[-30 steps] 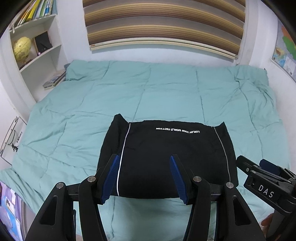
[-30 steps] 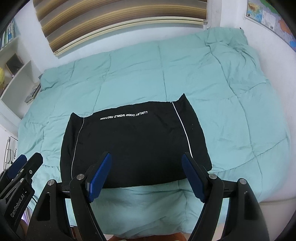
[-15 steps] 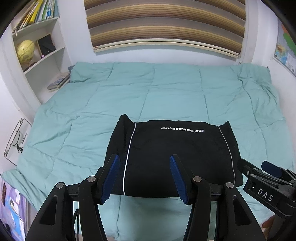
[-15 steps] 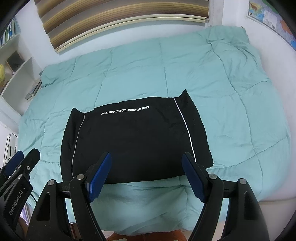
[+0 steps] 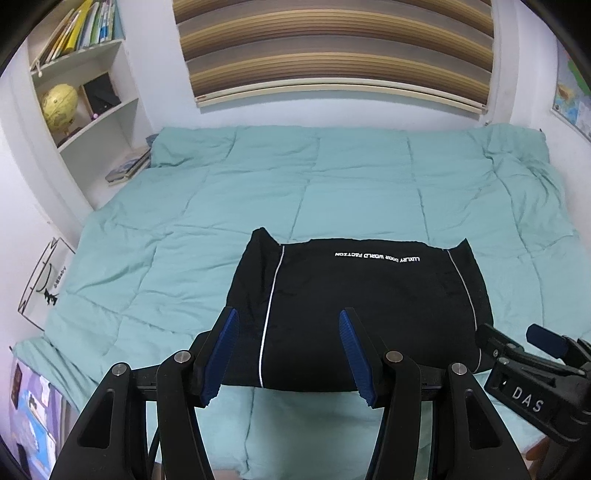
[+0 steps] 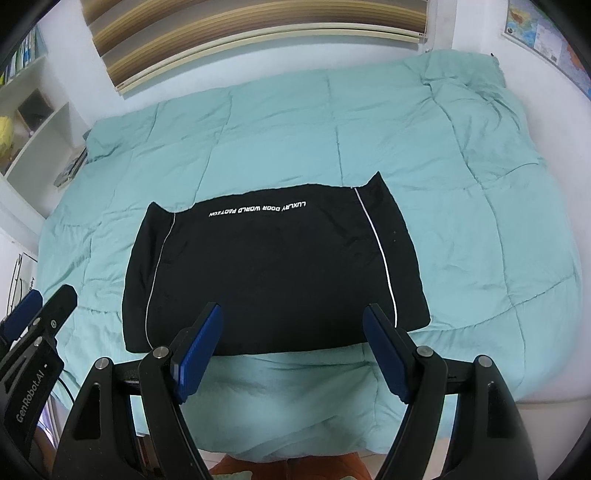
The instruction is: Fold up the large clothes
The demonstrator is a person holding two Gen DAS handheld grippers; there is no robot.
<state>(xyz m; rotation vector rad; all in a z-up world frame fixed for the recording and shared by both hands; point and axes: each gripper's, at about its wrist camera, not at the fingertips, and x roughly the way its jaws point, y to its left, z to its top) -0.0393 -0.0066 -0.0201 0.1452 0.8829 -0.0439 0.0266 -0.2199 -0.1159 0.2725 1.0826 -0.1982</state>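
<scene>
1. The right gripper (image 6: 291, 354) hangs above the near edge of the quilt (image 6: 461, 206), its blue pads (image 6: 197, 347) spread wide with nothing between them.
2. Just ahead of the fingertips lies a folded black garment (image 6: 273, 273), flat, with a white stripe near each side and white lettering along its far edge.
3. The left gripper (image 6: 29, 325) shows at the left, beside the garment's left edge.
4. Far ahead hangs a striped blind (image 6: 258, 33).

A teal quilt (image 5: 221, 229), striped blind (image 5: 332, 48), and shelf globe (image 5: 59, 103).
</scene>
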